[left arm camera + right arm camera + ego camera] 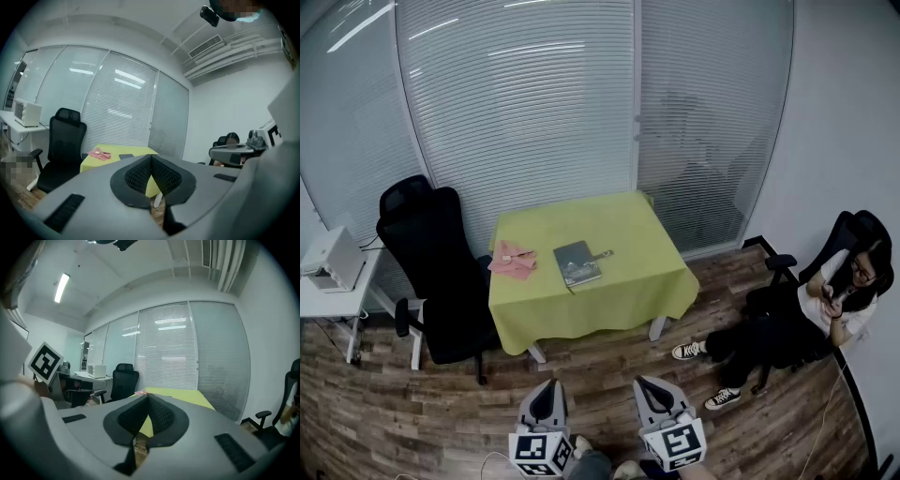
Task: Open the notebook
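— Grippers, left to right: how do they stand?
— Left gripper [546, 384] has its jaws pressed together on nothing. Right gripper [649, 382] is the same, closed and empty. Both hang low over the wood floor [441, 412], well apart from the table [628, 225].
— And the notebook?
— Notebook [577, 263] lies shut on the table's green cover, near the front edge. A pink cloth [514, 260] is on its left and a small dark item [602, 253] just beside its right.
— So the step?
— Approach, I judge. Walk up and part one claw's jaws. Slip a jaw under the cover's free edge; which edge that is I cannot tell from here. Pin the book with the other claw so it doesn't slide.
— Any containers?
— None that I can see. The table bears only those three things.
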A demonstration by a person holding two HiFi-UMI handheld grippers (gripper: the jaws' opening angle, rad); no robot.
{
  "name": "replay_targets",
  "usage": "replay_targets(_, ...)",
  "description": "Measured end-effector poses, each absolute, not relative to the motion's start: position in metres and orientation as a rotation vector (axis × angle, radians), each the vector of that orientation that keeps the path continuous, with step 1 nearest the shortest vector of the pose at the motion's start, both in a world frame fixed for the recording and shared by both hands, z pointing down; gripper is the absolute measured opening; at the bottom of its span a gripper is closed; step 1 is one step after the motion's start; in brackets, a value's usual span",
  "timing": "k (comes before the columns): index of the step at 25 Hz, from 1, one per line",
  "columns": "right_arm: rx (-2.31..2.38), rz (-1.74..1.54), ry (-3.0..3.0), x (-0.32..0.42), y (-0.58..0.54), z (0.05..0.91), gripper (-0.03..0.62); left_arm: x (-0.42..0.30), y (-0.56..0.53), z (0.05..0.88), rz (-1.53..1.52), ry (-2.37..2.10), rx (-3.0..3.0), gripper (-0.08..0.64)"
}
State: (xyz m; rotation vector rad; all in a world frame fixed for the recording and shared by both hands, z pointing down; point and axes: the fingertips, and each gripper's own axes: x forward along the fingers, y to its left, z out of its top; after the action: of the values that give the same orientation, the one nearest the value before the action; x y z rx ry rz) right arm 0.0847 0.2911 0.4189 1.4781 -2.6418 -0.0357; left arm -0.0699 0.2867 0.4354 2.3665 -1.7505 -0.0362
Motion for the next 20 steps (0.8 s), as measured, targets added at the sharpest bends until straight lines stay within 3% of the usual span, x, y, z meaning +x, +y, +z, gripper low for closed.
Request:
replay_targets(18,1.492,0.097,-2.671,0.108,0.297,0.424,0.013,-0.056,0.287,0.429,-0.073,-1.722,2.383,0.039)
replay_targets(20,1.486,0.113,-2.666,0.109,0.293,0.426,0.087,-0.056,0.282,0.431,-0.073,-1.713,2.376,0.083)
